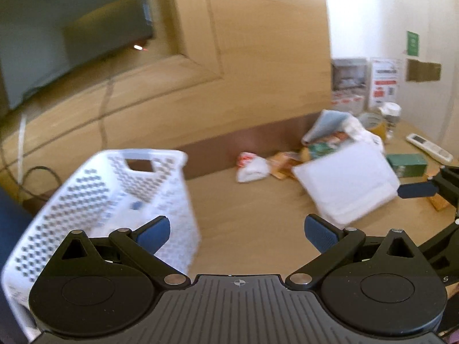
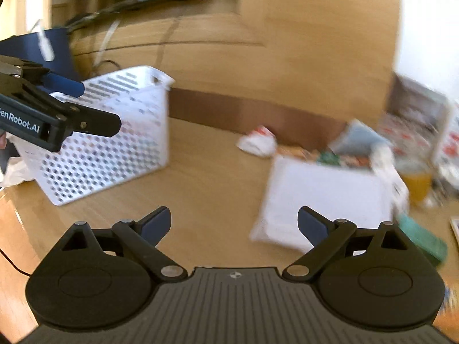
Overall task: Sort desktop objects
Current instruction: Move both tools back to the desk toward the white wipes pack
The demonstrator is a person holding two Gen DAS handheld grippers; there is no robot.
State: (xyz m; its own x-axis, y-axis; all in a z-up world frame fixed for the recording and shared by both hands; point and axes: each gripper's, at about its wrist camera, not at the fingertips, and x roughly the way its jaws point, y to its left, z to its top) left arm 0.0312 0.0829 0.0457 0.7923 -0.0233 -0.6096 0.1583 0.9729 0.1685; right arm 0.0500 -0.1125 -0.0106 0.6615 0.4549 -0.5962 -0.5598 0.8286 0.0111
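Desk (image 1: 252,229): pale wood-grain top, smooth, low sheen; wall panels (image 1: 258,57) behind in the same wood look. Basket (image 1: 114,189) near its left edge: white perforated plastic, slightly glossy; white packet (image 1: 347,180) looks like smooth matt plastic film or paper, cannot tell which. Left gripper (image 1: 237,232) and right gripper (image 2: 234,226): matt black plastic links, bright metal pivot pins, blue textured pads (image 1: 321,233).
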